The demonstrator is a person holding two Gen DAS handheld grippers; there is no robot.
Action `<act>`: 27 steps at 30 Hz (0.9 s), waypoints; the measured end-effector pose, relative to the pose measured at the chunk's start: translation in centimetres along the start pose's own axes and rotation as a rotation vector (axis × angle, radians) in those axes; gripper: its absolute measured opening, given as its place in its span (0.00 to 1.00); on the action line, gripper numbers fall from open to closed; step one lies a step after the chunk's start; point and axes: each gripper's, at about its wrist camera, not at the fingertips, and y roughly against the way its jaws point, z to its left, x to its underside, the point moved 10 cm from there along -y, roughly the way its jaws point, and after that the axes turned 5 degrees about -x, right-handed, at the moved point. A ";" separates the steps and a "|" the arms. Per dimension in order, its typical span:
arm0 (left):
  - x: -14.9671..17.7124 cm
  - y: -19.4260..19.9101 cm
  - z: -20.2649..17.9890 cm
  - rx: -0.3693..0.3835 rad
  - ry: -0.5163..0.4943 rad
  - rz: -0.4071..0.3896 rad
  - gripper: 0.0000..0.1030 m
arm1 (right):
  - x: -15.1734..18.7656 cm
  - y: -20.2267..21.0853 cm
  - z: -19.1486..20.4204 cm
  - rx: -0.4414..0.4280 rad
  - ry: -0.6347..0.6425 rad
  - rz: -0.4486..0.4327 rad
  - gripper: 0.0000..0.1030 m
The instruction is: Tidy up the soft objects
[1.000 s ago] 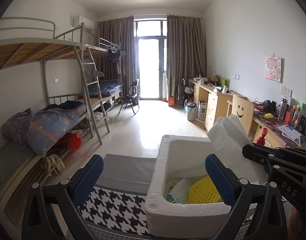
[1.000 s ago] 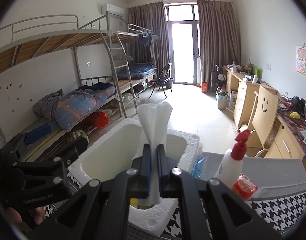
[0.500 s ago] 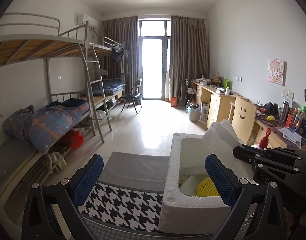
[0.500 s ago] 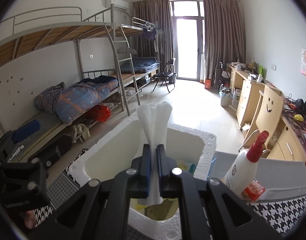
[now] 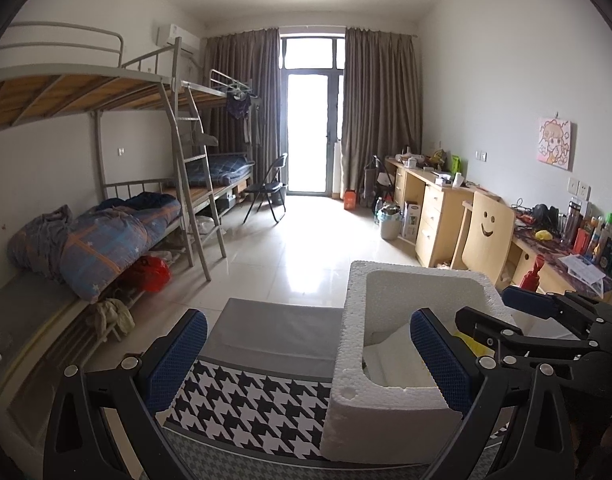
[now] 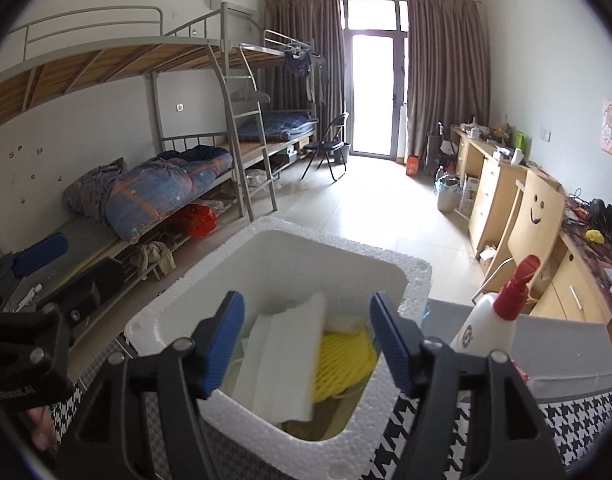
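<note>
A white foam box (image 6: 338,240) stands on the houndstooth-covered table (image 5: 258,404). Inside it lie a folded white foam sheet (image 6: 282,360), leaning toward the box's left wall, and a yellow foam net (image 6: 346,360). My right gripper (image 6: 308,340) hovers over the box's near rim. Its jaws are opening, and the sheet lies below them, touched by neither pad. In the left wrist view the right gripper (image 5: 502,314) reaches in from the right over the box (image 5: 390,424). My left gripper (image 5: 310,354) is open and empty, its right finger in front of the box.
A white spray bottle with a red nozzle (image 6: 490,320) stands just right of the box, with a red packet (image 6: 518,372) at its foot. The tabletop's far part is plain grey (image 5: 274,328). Bunk beds line the left wall, desks and a chair the right.
The right gripper went from shut on the upright white sheet to open. The sheet has dropped into the box and lies tilted there. The left gripper stayed open and barely moved.
</note>
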 end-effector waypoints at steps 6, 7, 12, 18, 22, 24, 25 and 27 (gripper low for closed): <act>-0.1 0.7 -0.3 0.004 -0.003 -0.006 0.99 | -0.2 1.1 -0.5 0.009 -0.016 -0.017 0.68; -0.1 0.9 -0.4 0.007 -0.004 -0.009 0.99 | -0.2 1.3 -0.6 0.010 -0.016 -0.020 0.68; -0.4 2.4 -1.2 0.025 -0.007 -0.026 0.99 | -0.3 2.8 -0.6 0.020 -0.015 -0.038 0.68; -0.6 4.5 -2.4 0.046 -0.011 -0.045 0.99 | -0.5 5.4 -1.1 0.042 -0.028 -0.072 0.70; -1.0 6.0 -3.1 0.060 -0.018 -0.065 0.99 | -0.6 7.3 -1.6 0.066 -0.042 -0.119 0.77; -1.0 6.5 -3.4 0.063 -0.022 -0.073 0.99 | -0.6 8.4 -1.7 0.065 -0.047 -0.141 0.84; -1.1 6.8 -3.5 0.063 -0.026 -0.079 0.99 | -0.7 8.7 -1.7 0.068 -0.048 -0.147 0.86; -1.1 7.2 -3.8 0.066 -0.032 -0.084 0.99 | -0.6 9.4 -1.8 0.086 -0.049 -0.158 0.91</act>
